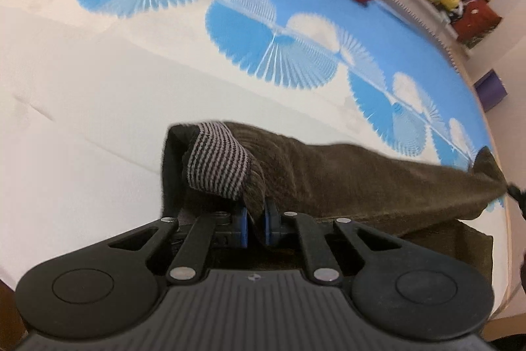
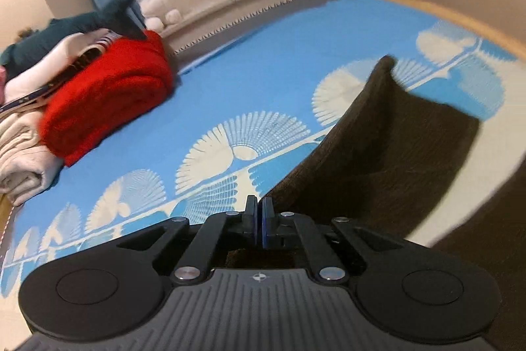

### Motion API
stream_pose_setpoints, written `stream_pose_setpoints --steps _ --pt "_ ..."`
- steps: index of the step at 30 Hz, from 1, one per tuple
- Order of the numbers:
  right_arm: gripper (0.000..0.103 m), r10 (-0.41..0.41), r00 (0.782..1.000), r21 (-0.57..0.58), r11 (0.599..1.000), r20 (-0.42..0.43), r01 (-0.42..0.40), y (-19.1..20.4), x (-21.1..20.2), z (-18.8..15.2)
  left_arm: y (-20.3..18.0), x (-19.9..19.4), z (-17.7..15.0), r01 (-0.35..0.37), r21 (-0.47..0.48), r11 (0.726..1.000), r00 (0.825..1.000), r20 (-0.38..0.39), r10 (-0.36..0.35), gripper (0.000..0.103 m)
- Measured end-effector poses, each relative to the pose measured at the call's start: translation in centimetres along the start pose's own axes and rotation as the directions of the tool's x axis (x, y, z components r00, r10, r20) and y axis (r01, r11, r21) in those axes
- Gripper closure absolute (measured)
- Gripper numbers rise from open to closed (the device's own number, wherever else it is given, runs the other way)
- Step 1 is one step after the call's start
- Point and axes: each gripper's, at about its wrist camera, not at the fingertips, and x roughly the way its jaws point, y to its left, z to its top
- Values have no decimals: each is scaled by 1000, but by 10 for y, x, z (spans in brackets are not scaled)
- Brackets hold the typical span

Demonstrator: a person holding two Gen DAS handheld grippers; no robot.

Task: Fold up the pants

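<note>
The pants (image 1: 345, 173) lie on the bed (image 1: 98, 120) near its edge. Behind the pants, a blanket (image 2: 108, 97) sits on the bed, leaning against stacked clothes (image 2: 23, 134).

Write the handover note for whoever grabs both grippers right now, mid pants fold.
Left gripper: shut on the pants at the end with the striped lining turned out.
Right gripper: shut on brown cloth of the same pants.
Position: the pants hang stretched between the two grippers over the blue and white mat, partly lifted. A red folded item sits in a pile of other clothes at the mat's far side.
Done: both ends gripped and raised.
Left: lay the cloth down, fold, release. How many folds are already in, I cannot tell.
</note>
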Motion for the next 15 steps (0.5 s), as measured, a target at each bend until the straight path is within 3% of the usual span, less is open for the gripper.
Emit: stream_pose_setpoints --steps 4,6,7,8,9,10,11,14,15 --pt "102 -17 997 -73 997 -76 11 -17 -62 -36 10 -20 -18 -28 29 999 1000 7 27 93" --pt "102 -48 976 -128 992 -213 21 -31 -70 -64 14 -15 -26 -75 42 996 996 -38 76 93" --pt "103 -64 946 -155 988 -318 14 -43 -67 -84 17 -11 -29 -85 41 996 994 -66 88 93" --pt "102 -83 896 -176 984 -436 6 -56 -60 -103 18 -5 -31 -85 34 996 990 -107 88 93" --pt "101 -110 852 -197 980 -511 8 -65 -54 -117 20 0 -32 -93 26 995 987 -128 96 92" --pt "99 -134 831 -222 975 -539 14 -74 -52 -126 21 3 -32 -107 21 994 985 -133 109 89" --pt "98 -144 836 -242 970 -530 14 -79 -52 -127 21 5 -30 -124 6 992 983 -136 124 86" --pt "96 -113 909 -225 974 -402 22 -89 -61 -101 22 9 -25 -122 -66 990 984 -140 112 66" --pt "88 -96 929 -209 978 -357 21 -89 -64 -93 22 10 -24 -113 -86 990 986 -136 101 58"
